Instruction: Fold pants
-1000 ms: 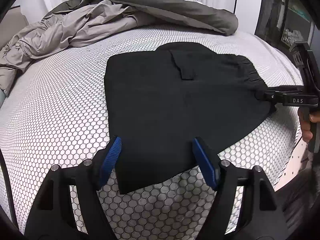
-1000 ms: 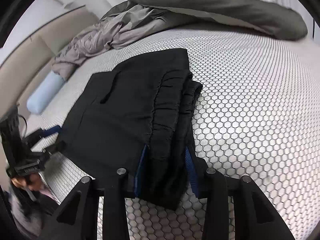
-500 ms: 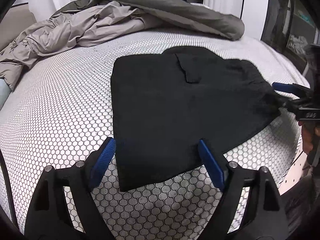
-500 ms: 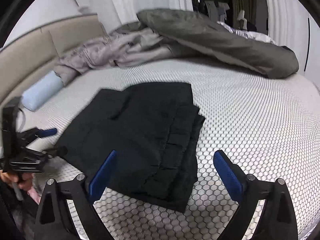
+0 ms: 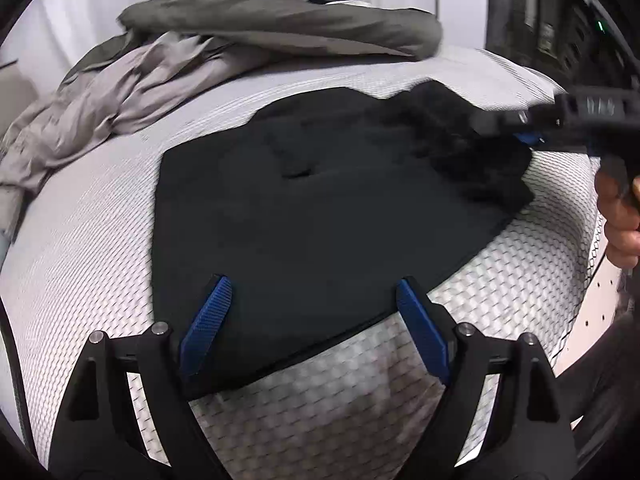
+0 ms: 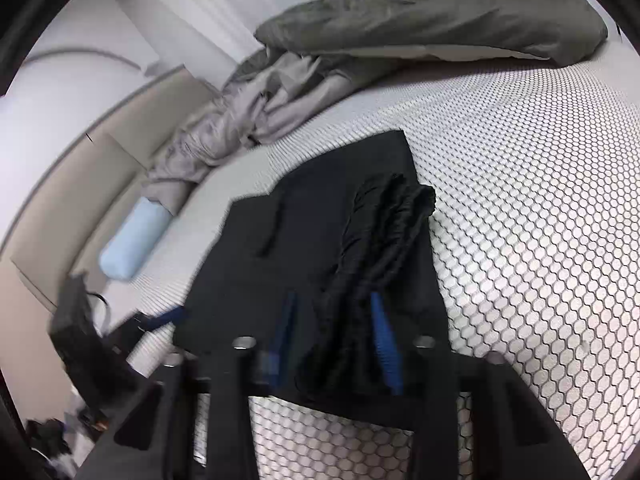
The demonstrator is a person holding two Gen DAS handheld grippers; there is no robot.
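Note:
Black pants (image 5: 320, 208) lie folded on the white honeycomb-patterned bed (image 5: 100, 240). They also show in the right wrist view (image 6: 320, 248). My left gripper (image 5: 312, 320) is open, its blue pads on either side of the pants' near edge. My right gripper (image 6: 332, 340) has its blue pads closed in around the bunched elastic waistband (image 6: 384, 232) at the pants' right end. It also shows in the left wrist view (image 5: 520, 132), at the far right of the pants. Both views are blurred by motion.
A crumpled grey duvet (image 5: 240, 44) lies across the back of the bed. A light blue bolster (image 6: 134, 240) lies by the beige headboard (image 6: 80, 184). The bed's edge (image 5: 592, 280) drops off at the right, near the hand.
My right gripper was open and raised half a second ago; now it has come down and closed on the waistband. My left gripper has moved forward over the pants' near edge and stays open.

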